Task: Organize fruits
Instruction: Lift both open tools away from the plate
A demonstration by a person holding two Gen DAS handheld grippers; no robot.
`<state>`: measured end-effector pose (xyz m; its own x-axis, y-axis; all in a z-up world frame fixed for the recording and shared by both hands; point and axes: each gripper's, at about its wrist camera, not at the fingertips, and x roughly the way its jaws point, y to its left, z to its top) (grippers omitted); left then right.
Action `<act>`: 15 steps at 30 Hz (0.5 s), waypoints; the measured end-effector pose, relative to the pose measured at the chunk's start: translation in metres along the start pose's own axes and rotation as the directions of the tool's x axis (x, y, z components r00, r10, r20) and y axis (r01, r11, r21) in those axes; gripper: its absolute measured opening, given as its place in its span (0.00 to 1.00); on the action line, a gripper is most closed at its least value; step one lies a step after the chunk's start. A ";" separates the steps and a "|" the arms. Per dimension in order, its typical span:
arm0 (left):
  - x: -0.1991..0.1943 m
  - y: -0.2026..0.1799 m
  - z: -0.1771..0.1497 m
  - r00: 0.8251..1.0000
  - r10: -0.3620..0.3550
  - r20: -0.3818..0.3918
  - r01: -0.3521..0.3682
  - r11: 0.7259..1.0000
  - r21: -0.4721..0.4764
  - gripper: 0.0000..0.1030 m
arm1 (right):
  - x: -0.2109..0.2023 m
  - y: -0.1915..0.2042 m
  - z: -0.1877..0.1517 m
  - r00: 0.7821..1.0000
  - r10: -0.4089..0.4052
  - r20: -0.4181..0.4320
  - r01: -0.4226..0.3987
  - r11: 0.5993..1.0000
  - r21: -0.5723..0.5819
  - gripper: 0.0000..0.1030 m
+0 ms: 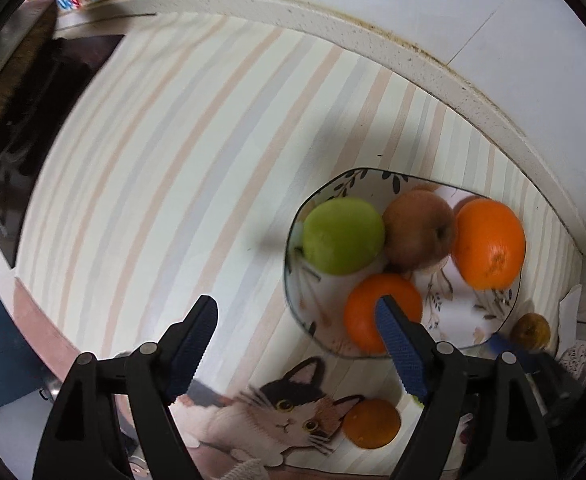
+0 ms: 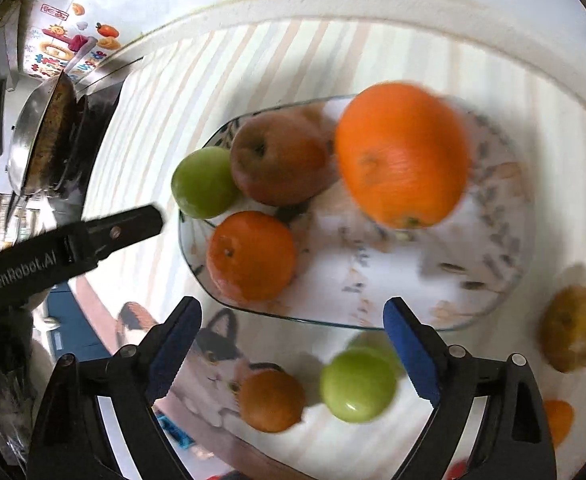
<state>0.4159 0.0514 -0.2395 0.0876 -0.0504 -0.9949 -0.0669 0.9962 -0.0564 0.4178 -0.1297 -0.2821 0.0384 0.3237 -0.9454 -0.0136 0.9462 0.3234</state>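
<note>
Left wrist view: the left gripper (image 1: 297, 322) hangs wide open and empty over the striped mat (image 1: 165, 168); the plate (image 1: 497, 320) beside it carries four fruits.

Right wrist view: the right gripper (image 2: 293, 322), spread and empty, hovers near a green fruit (image 2: 357, 386); the other gripper's arm (image 2: 73, 246) reads "GenRobot.AI"

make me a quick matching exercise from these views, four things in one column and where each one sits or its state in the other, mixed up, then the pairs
Column 1
1. big orange
2. brown-red apple
3. loose green apple
4. right gripper

Column 2
A. on the mat, outside the plate
B. open, holding nothing
C. on the plate between the green apple and the big orange
D. far right side of the plate

Pairs: 1-D, 2-C, 3-A, 4-B
</note>
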 end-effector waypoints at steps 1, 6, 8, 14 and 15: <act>-0.002 0.000 -0.005 1.000 0.004 0.011 -0.004 1.000 -0.001 0.78 | -0.009 0.000 -0.003 0.999 -0.024 0.023 0.024 1.000 -0.007 0.92; -0.029 -0.001 -0.031 0.996 0.022 0.084 -0.023 1.000 0.006 0.78 | -0.038 0.006 -0.017 0.991 -0.098 0.088 0.101 0.994 -0.031 0.92; -0.040 -0.005 -0.045 0.992 0.027 0.120 -0.029 0.999 0.014 0.78 | -0.050 0.008 -0.025 0.987 -0.112 0.112 0.117 0.993 -0.035 0.92; -0.079 -0.011 -0.077 0.979 0.012 0.205 -0.017 1.000 0.025 0.78 | -0.090 0.010 -0.050 0.973 -0.136 0.186 0.147 0.988 -0.049 0.92; -0.083 -0.012 -0.081 0.977 0.010 0.215 -0.016 0.999 0.027 0.78 | -0.096 0.011 -0.054 0.971 -0.138 0.197 0.151 0.987 -0.051 0.92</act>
<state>0.3289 0.0377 -0.1631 0.2987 -0.0239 -0.9540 -0.0413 0.9984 -0.0379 0.3602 -0.1505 -0.1899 0.2357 0.1836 -0.9543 -0.0582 0.9829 0.1748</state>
